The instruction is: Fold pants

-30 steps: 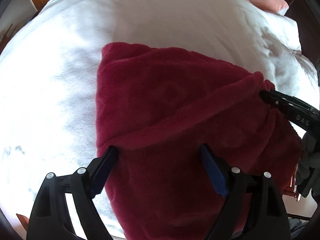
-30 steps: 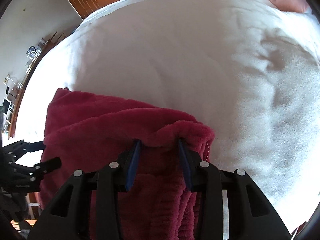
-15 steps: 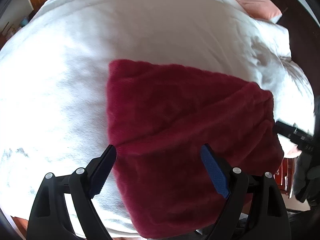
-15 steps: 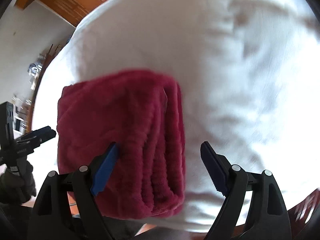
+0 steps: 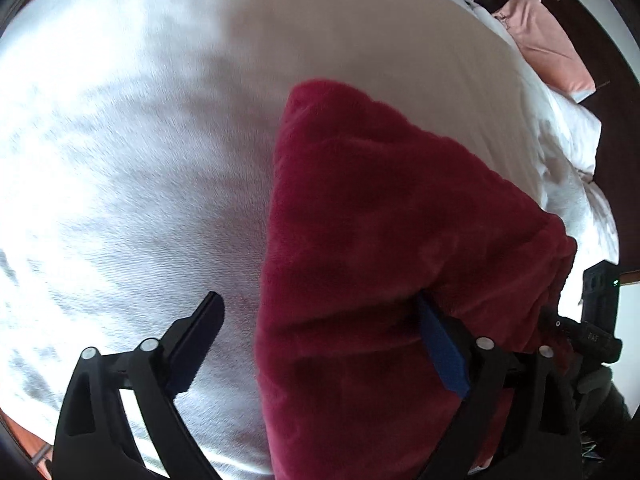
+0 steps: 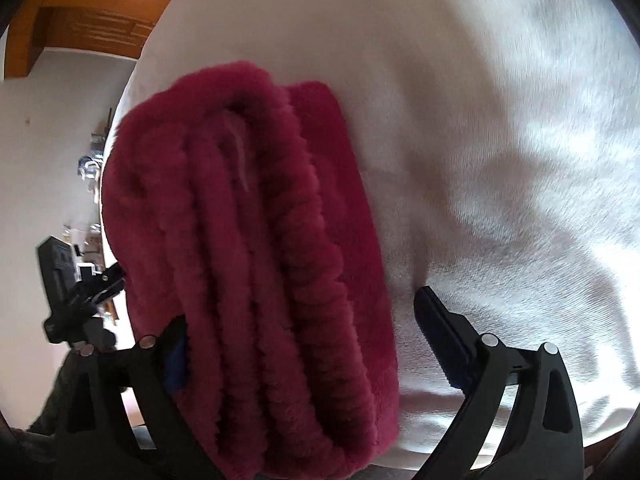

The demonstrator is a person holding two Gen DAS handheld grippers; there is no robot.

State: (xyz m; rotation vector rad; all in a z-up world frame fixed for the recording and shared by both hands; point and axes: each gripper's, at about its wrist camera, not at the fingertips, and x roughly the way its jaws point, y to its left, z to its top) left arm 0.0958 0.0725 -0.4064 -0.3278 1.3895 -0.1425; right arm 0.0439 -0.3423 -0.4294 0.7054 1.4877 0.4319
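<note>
The dark red fleece pants (image 5: 384,240) lie folded in a thick stack on the white bed (image 5: 140,160). In the right wrist view the stack (image 6: 256,264) shows its layered edge. My left gripper (image 5: 320,332) is open, straddling the stack's left edge; the right finger is against the fabric. My right gripper (image 6: 300,332) is open wide around the stack's near right end, holding nothing. The right gripper also shows in the left wrist view (image 5: 592,332), and the left gripper in the right wrist view (image 6: 80,292).
A pink pillow (image 5: 548,44) and white pillow (image 5: 576,128) lie at the bed's far right. Wooden wardrobe doors (image 6: 92,20) and a cluttered shelf (image 6: 90,168) stand beyond the bed's left side. The bed's near edge runs just below both grippers.
My right gripper let go of the pants' folded edge, opened wide and drew back. The left gripper shifted left and closer. The pants now rest folded on the bed.
</note>
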